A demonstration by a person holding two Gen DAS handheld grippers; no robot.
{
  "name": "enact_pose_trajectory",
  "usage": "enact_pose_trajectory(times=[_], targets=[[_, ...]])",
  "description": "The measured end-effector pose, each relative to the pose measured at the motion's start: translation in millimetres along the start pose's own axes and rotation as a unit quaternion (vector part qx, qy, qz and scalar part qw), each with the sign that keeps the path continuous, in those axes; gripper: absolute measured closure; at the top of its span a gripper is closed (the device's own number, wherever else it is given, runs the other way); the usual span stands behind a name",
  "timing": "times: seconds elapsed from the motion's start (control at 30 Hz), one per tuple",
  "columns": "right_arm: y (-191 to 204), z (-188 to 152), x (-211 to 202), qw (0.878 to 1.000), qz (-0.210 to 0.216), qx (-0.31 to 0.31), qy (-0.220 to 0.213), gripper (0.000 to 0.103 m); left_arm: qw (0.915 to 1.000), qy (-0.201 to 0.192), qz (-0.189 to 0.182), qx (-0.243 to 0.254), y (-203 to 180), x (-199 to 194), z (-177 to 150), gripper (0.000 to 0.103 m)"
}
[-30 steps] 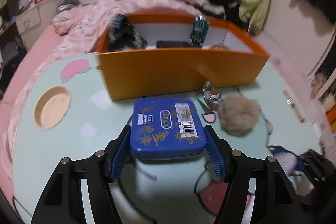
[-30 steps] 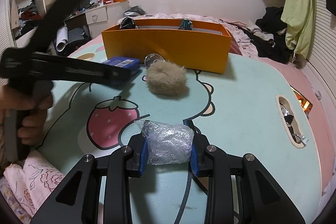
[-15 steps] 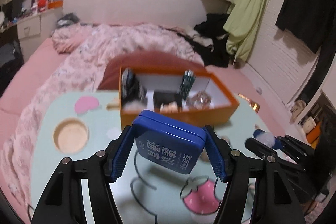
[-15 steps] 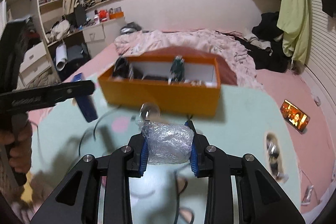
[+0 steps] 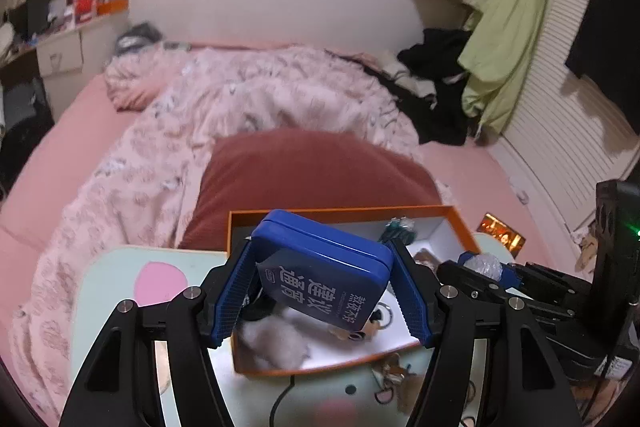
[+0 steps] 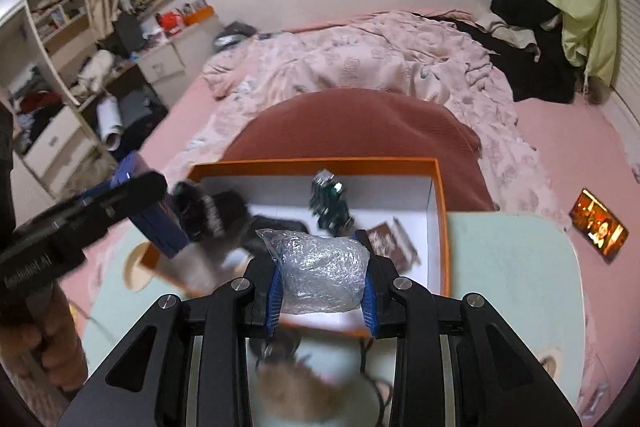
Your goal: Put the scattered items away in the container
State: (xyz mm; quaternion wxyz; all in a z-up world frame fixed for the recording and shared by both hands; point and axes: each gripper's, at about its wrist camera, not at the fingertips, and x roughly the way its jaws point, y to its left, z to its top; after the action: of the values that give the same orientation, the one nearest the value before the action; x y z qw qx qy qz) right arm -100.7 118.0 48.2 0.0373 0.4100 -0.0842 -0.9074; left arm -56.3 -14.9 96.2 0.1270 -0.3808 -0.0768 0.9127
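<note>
My left gripper (image 5: pixel 320 267) is shut on a blue tin (image 5: pixel 324 283), which hangs tilted over the left part of the orange box (image 5: pixel 352 213). In the right wrist view the same tin (image 6: pixel 160 227) shows at the box's left end. My right gripper (image 6: pixel 320 259) is shut on a crumpled clear plastic wad (image 6: pixel 322 267), held above the front wall of the orange box (image 6: pixel 320 161). The left wrist view shows that wad (image 5: pixel 484 267) at the box's right end. A blurred beige pompom (image 6: pixel 296 391) lies on the table below my right gripper.
Inside the box are a black furry thing (image 6: pixel 212 211), a dark green item (image 6: pixel 330 203) and a brown packet (image 6: pixel 392 243). The box stands at the far edge of the mint table (image 6: pixel 508 267). Beyond lie a bed with a pink quilt (image 5: pixel 256 107) and a lit phone (image 6: pixel 598 227). A hand (image 6: pixel 48 347) grips the left tool.
Both grippers rose off the table and moved forward over the orange box with their loads. The blue tin went from flat to tilted. The pompom stayed on the table.
</note>
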Motion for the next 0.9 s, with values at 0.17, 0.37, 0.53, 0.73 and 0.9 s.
enact_pose_trajectory(times=[0.17,0.37,0.53,0.73,0.9], targets=[[-7,2,24,0.998,-0.001,0.044,0.053,0.052,0.997,0.038,-0.058,-0.035,15,8,-8,0.034],[-18,-7,-14,0.998,-0.011,0.059,-0.015,0.034,0.9978,-0.012,-0.06,-0.026,20,-39,-24,0.021],[-17,-40,-46,0.998,-0.001,0.048,-0.035,0.034,0.998,-0.028,-0.056,-0.013,12,-71,-57,0.006],[5,-102,-61,0.997,-0.059,-0.021,-0.034,0.034,0.9993,0.034,-0.013,0.009,-3,-66,-112,0.006],[8,-149,-52,0.997,-0.067,-0.032,0.009,0.034,0.994,0.101,0.036,0.02,-5,-39,-148,0.006]])
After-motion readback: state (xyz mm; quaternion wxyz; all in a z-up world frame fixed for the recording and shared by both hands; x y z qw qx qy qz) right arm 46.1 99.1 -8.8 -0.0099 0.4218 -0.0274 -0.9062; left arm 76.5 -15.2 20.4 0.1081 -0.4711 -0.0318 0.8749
